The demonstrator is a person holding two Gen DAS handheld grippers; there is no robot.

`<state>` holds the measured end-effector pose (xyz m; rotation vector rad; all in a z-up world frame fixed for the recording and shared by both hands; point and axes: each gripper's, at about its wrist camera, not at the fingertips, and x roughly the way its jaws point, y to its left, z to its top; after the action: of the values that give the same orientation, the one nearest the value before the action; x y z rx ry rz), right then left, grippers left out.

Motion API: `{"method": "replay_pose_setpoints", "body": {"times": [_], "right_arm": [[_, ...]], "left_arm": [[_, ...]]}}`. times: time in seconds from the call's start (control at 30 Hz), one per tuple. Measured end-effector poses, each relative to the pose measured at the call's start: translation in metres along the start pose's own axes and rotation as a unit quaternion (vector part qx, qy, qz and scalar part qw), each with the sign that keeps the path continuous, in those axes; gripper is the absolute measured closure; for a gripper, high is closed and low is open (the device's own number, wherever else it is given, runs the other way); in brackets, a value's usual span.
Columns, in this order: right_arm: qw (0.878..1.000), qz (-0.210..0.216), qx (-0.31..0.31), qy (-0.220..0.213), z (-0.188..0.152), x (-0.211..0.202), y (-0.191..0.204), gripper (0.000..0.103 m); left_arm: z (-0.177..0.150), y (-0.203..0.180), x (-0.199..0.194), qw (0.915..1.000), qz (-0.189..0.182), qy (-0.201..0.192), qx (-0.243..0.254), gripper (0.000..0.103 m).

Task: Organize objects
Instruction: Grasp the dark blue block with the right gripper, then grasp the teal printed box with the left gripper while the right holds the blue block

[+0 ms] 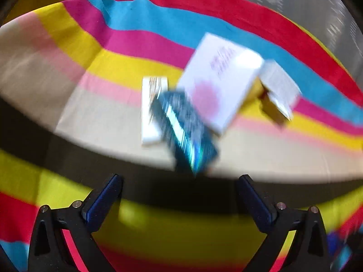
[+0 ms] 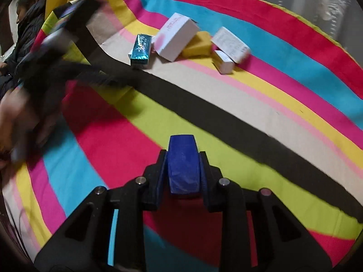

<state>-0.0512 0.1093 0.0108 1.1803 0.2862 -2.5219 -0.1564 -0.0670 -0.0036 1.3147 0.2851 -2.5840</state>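
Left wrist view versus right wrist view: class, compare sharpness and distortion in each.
Left wrist view: heavy motion blur smears the teal box and white box; fisheye bends the striped cloth. Right wrist view: boxes sharper, only the left gripper at the edge streaks.

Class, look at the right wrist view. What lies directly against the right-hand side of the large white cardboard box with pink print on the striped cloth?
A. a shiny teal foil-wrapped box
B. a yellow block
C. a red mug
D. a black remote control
B: in the right wrist view the yellow block sits tucked against the right side of the large white cardboard box with pink print, while the shiny teal foil-wrapped box lies on its left.
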Motion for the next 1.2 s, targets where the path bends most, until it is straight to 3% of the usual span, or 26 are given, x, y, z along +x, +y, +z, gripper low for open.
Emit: {"method": "replay_pose_setpoints", "body": {"times": [0.1,0.13,0.17,0.2,0.3,0.43,0.53,0.6,0.73,1.0,1.13,1.2], "right_arm": [[1.0,-0.005,0.008,0.001,0.005,-0.001,-0.004,0.072],[1.0,-0.008,0.006,0.001,0.006,-0.001,-0.003,0.072],[1.0,-0.009,0.005,0.001,0.005,-0.003,-0.004,0.073],[1.0,-0.009,0.005,0.001,0.005,-0.004,-0.003,0.073],[1.0,-0.008,0.007,0.001,0.004,-0.004,-0.004,0.072],[1.0,-0.008,0.006,0.002,0.005,-0.002,-0.004,0.073],[1.0,-0.006,0.007,0.002,0.004,-0.002,-0.004,0.072],[1.0,-0.004,0.008,0.002,0.004,0.0,-0.005,0.072],[1.0,0.003,0.015,0.001,0.003,0.003,-0.008,0.072],[0.999,-0.018,0.028,0.0,0.0,0.003,-0.01,0.072],[0.996,-0.025,0.086,-0.001,-0.013,-0.01,-0.013,0.072],[0.992,-0.02,0.124,-0.022,-0.026,-0.031,-0.01,0.072]], "left_arm": [[0.015,-0.009,0.016,0.9992,0.04,0.002,-0.004,0.001],[0.016,-0.01,0.016,0.999,0.044,-0.004,-0.003,0.012],[0.014,-0.01,0.012,0.9991,0.04,-0.015,-0.003,0.048],[0.009,-0.008,0.003,0.9989,0.04,-0.027,0.0,0.07],[-0.012,0.004,-0.017,0.9998,-0.006,-0.018,-0.006,0.069],[-0.067,0.02,-0.058,0.9973,-0.072,-0.009,0.009,0.069],[-0.103,0.026,-0.085,0.9958,-0.082,-0.01,0.039,0.069],[-0.119,0.025,-0.095,0.9955,-0.082,-0.011,0.047,0.069],[-0.14,0.021,-0.104,0.9938,-0.047,-0.033,0.095,0.069],[-0.137,0.024,-0.107,0.9937,-0.039,-0.033,0.1,0.069],[-0.135,0.023,-0.103,0.9938,-0.043,-0.033,0.097,0.069],[-0.134,0.023,-0.103,0.9938,-0.042,-0.033,0.098,0.069]]}}
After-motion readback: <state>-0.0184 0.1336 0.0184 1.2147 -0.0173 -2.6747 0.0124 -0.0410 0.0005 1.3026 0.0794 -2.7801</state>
